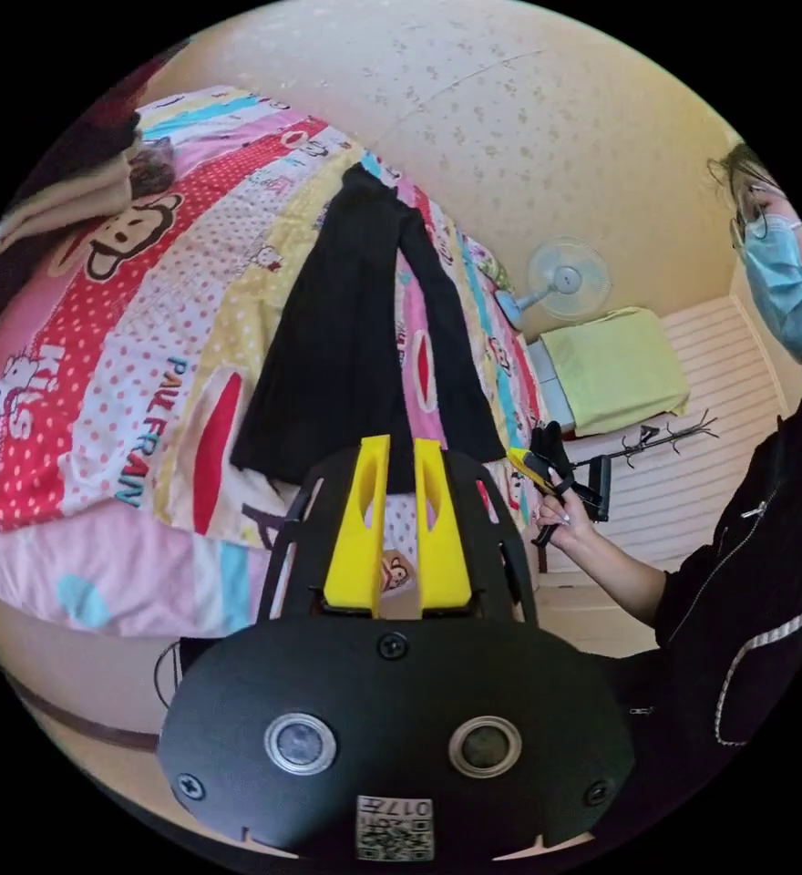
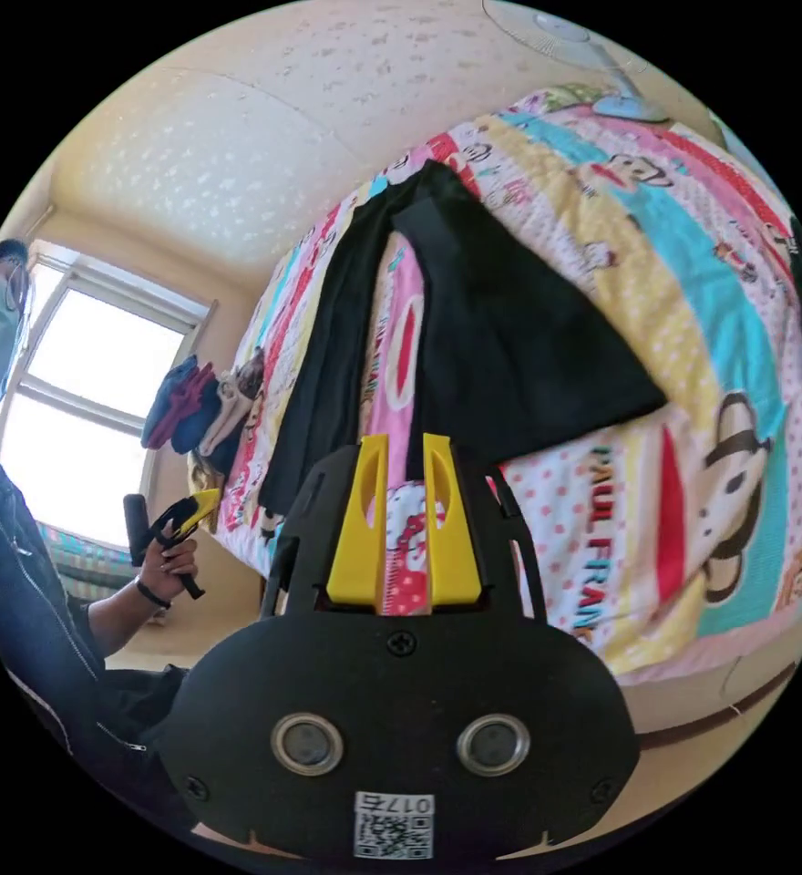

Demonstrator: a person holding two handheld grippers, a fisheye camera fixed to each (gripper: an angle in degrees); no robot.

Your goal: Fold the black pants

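The black pants (image 1: 355,346) lie flat on a bed with a bright cartoon bedspread (image 1: 146,365), waist at the far end, the two legs spreading toward me. In the right gripper view the black pants (image 2: 501,346) lie the same way. My left gripper (image 1: 401,447) hovers over the near bed edge just short of the hems, yellow jaws a narrow gap apart with nothing between them. My right gripper (image 2: 406,445) hangs likewise near the hems, jaws slightly apart and empty. A hand holds the right gripper (image 1: 538,465) off the bed's corner. The left gripper (image 2: 191,510) appears in a hand beside the bed.
A pile of folded clothes (image 1: 73,191) sits at one end of the bed, also seen as the clothes pile (image 2: 200,401) by a bright window (image 2: 91,383). A fan (image 1: 565,273), a green-covered cabinet (image 1: 615,365) and a coat rack (image 1: 665,437) stand beyond the bed. The person (image 1: 766,565) stands alongside.
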